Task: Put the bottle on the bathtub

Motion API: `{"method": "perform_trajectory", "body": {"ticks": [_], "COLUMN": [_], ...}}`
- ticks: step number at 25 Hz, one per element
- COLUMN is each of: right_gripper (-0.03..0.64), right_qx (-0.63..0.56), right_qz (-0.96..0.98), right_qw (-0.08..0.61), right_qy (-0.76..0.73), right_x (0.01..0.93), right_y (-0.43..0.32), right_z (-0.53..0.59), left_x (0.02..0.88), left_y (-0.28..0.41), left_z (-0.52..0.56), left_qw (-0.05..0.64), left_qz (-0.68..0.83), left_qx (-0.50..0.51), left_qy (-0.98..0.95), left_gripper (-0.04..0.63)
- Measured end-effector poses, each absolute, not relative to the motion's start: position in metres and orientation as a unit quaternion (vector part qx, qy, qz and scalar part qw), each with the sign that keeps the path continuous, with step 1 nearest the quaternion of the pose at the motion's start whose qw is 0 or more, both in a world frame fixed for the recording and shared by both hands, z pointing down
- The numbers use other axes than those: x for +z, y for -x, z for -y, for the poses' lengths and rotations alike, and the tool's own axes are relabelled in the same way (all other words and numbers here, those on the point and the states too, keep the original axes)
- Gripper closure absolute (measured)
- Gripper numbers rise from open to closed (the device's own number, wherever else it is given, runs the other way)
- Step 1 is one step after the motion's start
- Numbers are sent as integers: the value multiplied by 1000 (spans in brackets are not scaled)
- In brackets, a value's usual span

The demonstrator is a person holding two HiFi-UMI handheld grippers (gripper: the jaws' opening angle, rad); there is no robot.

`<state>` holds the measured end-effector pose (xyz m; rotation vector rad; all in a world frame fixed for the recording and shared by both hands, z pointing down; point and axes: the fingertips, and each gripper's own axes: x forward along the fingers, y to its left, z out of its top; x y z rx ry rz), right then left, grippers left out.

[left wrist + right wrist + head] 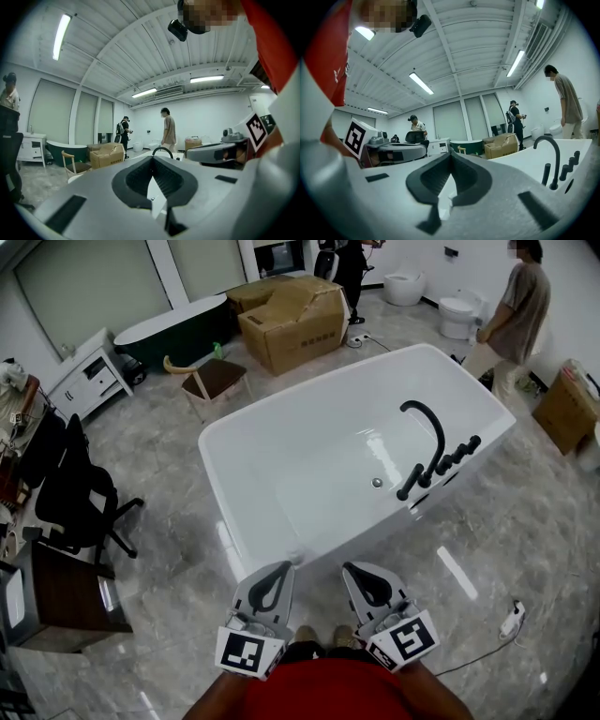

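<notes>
No bottle shows in any view. The white bathtub (319, 456) stands in the middle of the floor, with a black faucet (427, 442) on its right rim. My left gripper (281, 566) and right gripper (352, 568) are held side by side just before the tub's near end, both pointing at it. Each one is shut, with nothing between its jaws. In the left gripper view the left gripper (152, 160) points over the bathtub (176, 155). From the right gripper (450, 155) I see the bathtub (525, 161) and faucet (551, 150) to the right.
A big cardboard box (295, 320), a wooden chair (216, 381) and a dark green tub (173, 329) stand beyond the bathtub. A black office chair (75, 493) and a desk are at left. A person (516, 306) stands by toilets (459, 315). A cable (511, 620) lies on the floor at right.
</notes>
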<state>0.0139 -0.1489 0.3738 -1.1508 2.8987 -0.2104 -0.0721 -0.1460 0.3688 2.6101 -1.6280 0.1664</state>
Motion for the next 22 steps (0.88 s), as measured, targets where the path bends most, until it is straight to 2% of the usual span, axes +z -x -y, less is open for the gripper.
{"method": "perform_trajectory", "body": {"ticks": [22], "right_gripper": [612], "right_qx": [-62], "right_qz": [-927], "right_qw": [4], "right_qy": [370], "right_x": [371], "right_y": [-13], "right_z": [145], "left_x": [365], "left_y": [81], "left_z": [149], "left_qw": [23], "left_qz": [542], "left_qx": [50], "left_qy": [-839], "left_gripper": [584]}}
